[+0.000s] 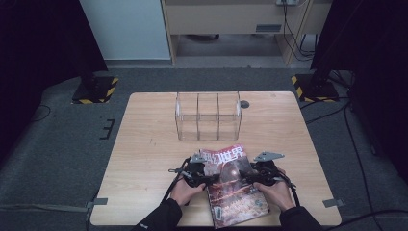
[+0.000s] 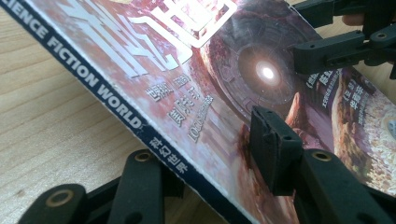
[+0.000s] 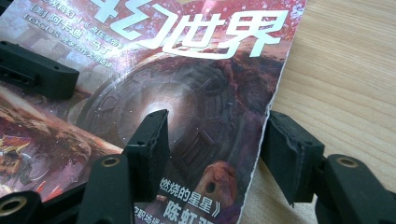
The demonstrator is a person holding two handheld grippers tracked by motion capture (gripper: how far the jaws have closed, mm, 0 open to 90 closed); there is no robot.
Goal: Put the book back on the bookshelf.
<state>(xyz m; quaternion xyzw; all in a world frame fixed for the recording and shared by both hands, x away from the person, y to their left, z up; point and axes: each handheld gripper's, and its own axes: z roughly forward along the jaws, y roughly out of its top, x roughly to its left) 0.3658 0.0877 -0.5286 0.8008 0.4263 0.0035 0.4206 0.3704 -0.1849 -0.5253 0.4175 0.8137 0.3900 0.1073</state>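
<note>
**Both grippers straddling magazine edges, grip not confirmed**

Counter (image 1: 144, 144): light wood. The clear acrylic organizer (image 1: 208, 115) with upright slots stands at the far middle, well apart from the hands.

Magazine (image 1: 233, 185): lies near the front edge of the counter, tilted, between the two hands, spine on the person's left.

Left gripper (image 2: 219, 161): jaws part-open, one under the spine side, one over the cover; spine edge looks slightly raised off the counter. Pads not plainly pressing.

Right gripper (image 3: 212, 149): jaws part-open, one on the cover, the other outside the loose page edge on the wood. No clamp seen.

Risks, as a judgement: the right jaws may catch just the cover or a few pages, so the magazine fans open or tears on lifting. The glossy cover could slip from a shallow spine grip. Uneven lifting would bend it and miss a slot.
</note>
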